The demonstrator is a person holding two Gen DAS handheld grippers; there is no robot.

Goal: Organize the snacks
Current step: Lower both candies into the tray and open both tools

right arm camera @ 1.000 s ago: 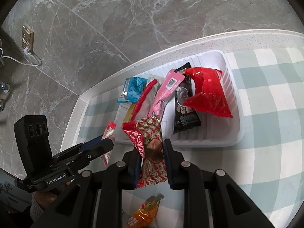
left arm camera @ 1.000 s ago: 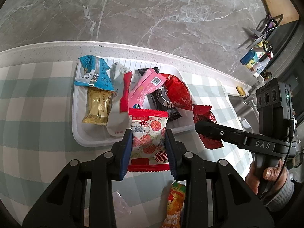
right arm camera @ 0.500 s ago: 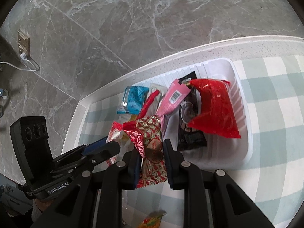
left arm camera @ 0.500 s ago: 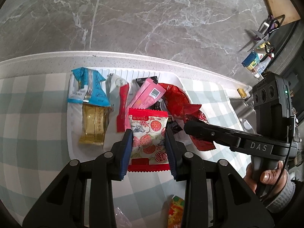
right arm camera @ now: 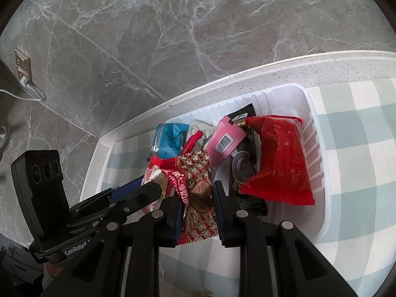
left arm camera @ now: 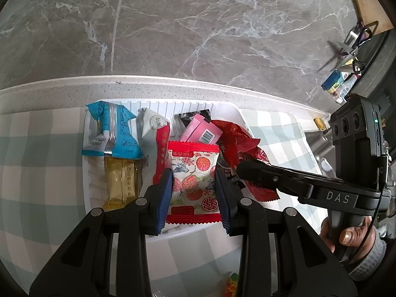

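Checked cloth covers the worktop where both hands are delivering: the left gripper (left arm camera: pixel 193 185) clamps a lychee packet (left arm camera: pixel 193 173) and the right gripper (right arm camera: pixel 198 208) a heart-patterned packet (right arm camera: pixel 198 193) over the white tray (right arm camera: pixel 319 148), next needing release toward twelve o'clock.

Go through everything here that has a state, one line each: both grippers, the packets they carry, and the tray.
left gripper: shut on the lychee-print packet.
lychee-print packet: clamped flat, above the tray's near edge.
right gripper: shut on the heart-print packet.
heart-print packet: pinched, crumpled, over the tray's near side.
white tray: partly filled; packets overlap on its left side.
gold packet: lying flat in the tray.
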